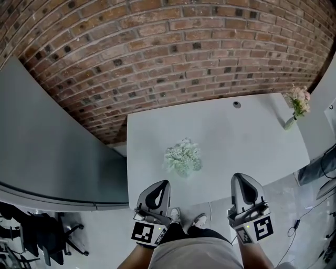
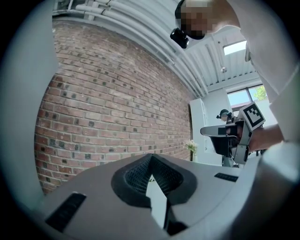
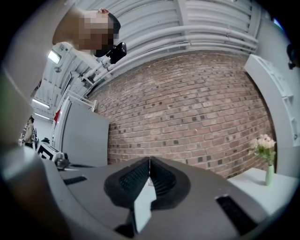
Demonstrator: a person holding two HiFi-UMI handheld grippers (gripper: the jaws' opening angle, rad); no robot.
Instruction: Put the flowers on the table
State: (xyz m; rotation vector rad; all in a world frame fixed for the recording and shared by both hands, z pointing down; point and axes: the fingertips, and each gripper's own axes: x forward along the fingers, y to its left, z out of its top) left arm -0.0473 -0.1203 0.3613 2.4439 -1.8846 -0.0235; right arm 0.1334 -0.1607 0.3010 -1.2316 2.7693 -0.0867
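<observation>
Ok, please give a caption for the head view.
Left gripper and right gripper, both shut, hover at table bearing pale flowers.

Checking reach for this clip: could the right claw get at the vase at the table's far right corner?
Probably yes: the table between the right claw and the vase lies bare, and the green bunch sits off to the left. The shut claw must open first.

- i see a red-brown brick wall (image 1: pixel 173 47) running across the far side, behind the white table (image 1: pixel 220 142).
- a plain grey partition (image 1: pixel 47 147) stands on the left and meets the brick.
- the floor (image 1: pixel 283 205) is pale grey and glossy, with a dark cable (image 1: pixel 296 223) lying on it at right.
- a black office chair (image 1: pixel 39 231) sits at lower left.
- overhead i make out a white ribbed ceiling (image 3: pixel 197 18) with pipes (image 2: pixel 117 14); a bright window (image 2: pixel 246 96) lets in daylight.
</observation>
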